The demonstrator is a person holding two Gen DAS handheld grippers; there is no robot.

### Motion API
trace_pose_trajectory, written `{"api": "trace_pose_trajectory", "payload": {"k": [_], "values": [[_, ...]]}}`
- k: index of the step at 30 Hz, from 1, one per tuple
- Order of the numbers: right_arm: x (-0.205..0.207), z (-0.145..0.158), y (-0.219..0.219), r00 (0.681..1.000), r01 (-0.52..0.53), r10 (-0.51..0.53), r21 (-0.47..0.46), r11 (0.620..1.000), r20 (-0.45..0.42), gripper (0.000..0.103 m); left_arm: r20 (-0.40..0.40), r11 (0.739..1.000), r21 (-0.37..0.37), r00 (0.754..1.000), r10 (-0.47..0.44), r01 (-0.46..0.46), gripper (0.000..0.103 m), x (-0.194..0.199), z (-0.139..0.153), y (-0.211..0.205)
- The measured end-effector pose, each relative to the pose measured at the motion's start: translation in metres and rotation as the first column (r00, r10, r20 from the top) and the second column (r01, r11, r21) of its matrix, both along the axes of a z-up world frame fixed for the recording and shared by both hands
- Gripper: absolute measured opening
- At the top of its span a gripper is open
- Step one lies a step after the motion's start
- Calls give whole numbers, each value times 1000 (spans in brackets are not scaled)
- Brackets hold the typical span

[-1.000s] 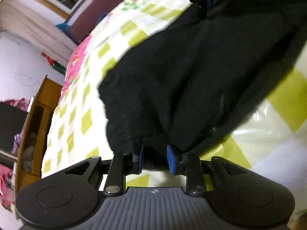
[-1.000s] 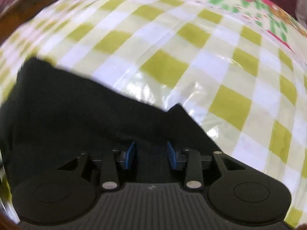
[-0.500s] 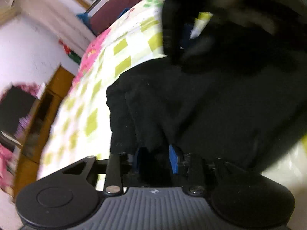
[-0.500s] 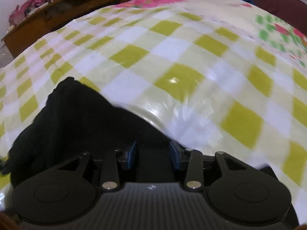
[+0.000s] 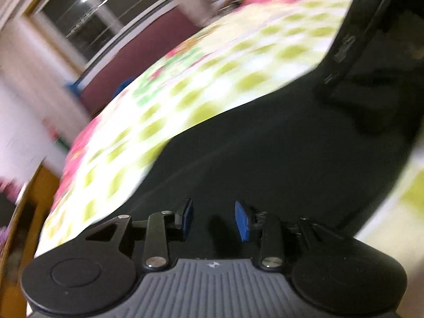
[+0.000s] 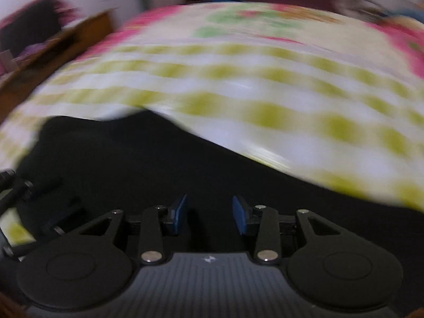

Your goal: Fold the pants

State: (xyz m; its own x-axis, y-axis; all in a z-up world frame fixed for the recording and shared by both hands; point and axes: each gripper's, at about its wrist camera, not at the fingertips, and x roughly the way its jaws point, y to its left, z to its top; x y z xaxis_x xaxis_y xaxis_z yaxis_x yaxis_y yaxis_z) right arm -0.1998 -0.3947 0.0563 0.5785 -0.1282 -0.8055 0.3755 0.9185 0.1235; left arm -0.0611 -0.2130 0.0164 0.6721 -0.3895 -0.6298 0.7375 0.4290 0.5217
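Surrounding the black pants [image 5: 265, 159]: checked bedspread [image 5: 212, 84], wooden cabinet [image 6: 53, 53].

Bed [image 5: 212, 61], green-checked cover [image 6: 265, 92]; black pants [image 5: 265, 153] spread on top.

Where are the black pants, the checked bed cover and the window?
black pants [image 5: 265, 159], left wrist view, middle of the flat cloth
checked bed cover [image 6: 238, 84], right wrist view, bare yellow-and-white part
window [image 5: 100, 18], left wrist view, dark glass
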Motion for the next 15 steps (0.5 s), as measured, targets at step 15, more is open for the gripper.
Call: {"api": "trace_pose_trajectory", "payload": {"k": [15], "values": [[-243,-17,-148,689,706,-717,123,697,105,41,198,974,-34,956,-215,226,47,-61,-30,-37]]}}
